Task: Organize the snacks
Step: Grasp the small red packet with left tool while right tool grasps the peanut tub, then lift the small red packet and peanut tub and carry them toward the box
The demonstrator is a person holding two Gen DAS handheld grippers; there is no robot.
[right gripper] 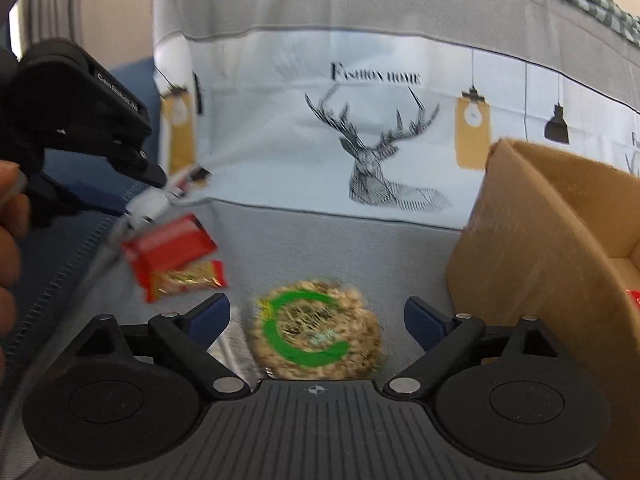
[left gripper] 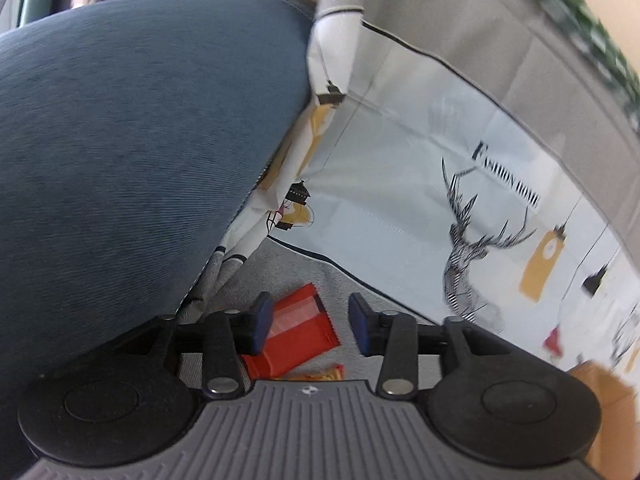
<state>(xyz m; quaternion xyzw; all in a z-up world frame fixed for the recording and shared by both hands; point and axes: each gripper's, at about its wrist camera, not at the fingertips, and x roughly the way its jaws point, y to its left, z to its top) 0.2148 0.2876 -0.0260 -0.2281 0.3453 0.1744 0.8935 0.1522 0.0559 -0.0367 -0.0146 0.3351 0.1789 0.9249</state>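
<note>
A red snack packet [left gripper: 298, 330] lies on the grey bedcover, and my left gripper [left gripper: 310, 322] hovers open just above it, fingers either side. A second red-and-gold packet [left gripper: 320, 374] lies beside it. In the right wrist view both packets show at the left: the red one [right gripper: 168, 246] and the gold one [right gripper: 188, 280]. A round oat snack with a green ring [right gripper: 316, 336] lies between the open fingers of my right gripper [right gripper: 318, 320]. The left gripper body [right gripper: 80, 120] appears at the far left.
An open cardboard box [right gripper: 540, 240] stands at the right, with a red item inside at its edge [right gripper: 634, 296]. A blue cushion [left gripper: 140, 140] fills the left. A pillow printed with a deer [right gripper: 372, 140] stands behind the snacks.
</note>
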